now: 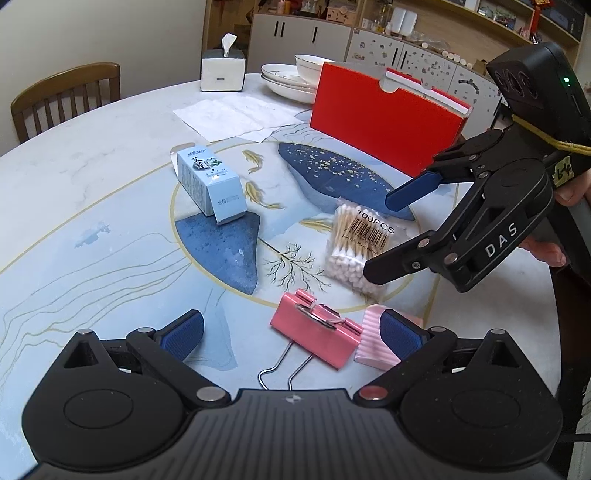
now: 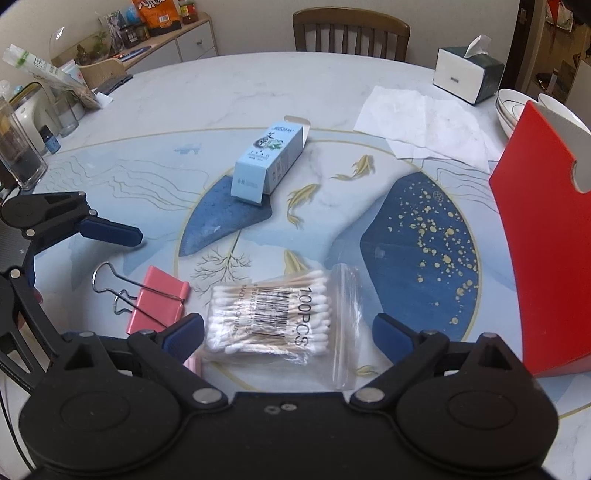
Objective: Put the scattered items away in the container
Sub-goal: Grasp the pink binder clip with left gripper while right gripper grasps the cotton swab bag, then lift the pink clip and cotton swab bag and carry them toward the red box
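A red box container [image 1: 384, 122] stands open at the back right; it also shows at the right edge of the right wrist view [image 2: 546, 258]. A bag of cotton swabs [image 2: 269, 317] lies between the open fingers of my right gripper [image 2: 288, 332]. A pink binder clip [image 1: 317, 332] lies between the open fingers of my left gripper [image 1: 291, 332], with a pink ribbed block [image 1: 373, 343] beside it. A light blue carton [image 1: 210, 184] lies on its side mid-table. My right gripper also shows in the left wrist view [image 1: 380, 236], hovering over the swabs [image 1: 362, 247].
The round table [image 1: 92, 155] has a painted blue and gold pattern. White paper sheets [image 1: 232, 114], a tissue box [image 1: 221, 70] and stacked bowls and plates [image 1: 288, 81] sit at the back. Jars and bottles [image 2: 22, 147] stand at the table's left edge. A wooden chair [image 2: 351, 33] stands behind.
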